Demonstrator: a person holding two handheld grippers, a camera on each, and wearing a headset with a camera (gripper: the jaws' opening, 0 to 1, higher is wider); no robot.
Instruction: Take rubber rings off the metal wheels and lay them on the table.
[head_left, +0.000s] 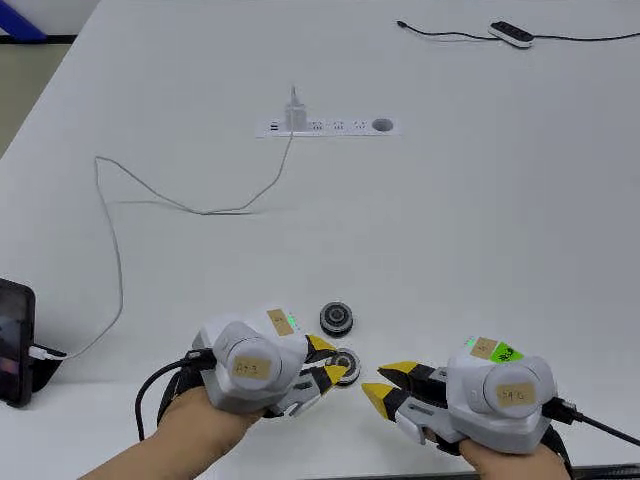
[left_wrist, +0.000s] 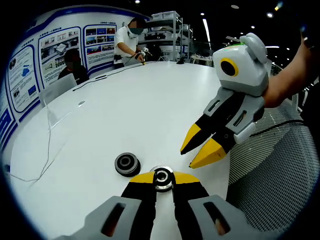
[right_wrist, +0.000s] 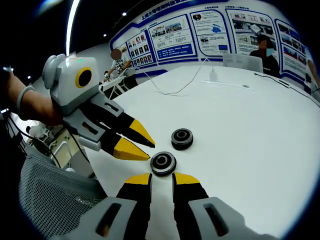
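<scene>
On the white worktop (head_left: 450, 230), the left gripper (head_left: 330, 359) had narrowly parted jaws at a metal wheel (head_left: 347, 362); whether it pinched the wheel was unclear. The right gripper (head_left: 388, 383), slightly open and empty, hovered just beside that wheel. A second wheel (head_left: 337, 318) lay just beyond it.

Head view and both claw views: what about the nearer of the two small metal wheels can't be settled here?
- Nearer small metal wheel, head view: the left gripper's yellow-tipped claw covers its left side; gripped or merely touched is unclear.
- Same wheel, left gripper view: its lower edge is hidden behind the claw tips.
- Bare or ringed: too small to tell in any view.
</scene>
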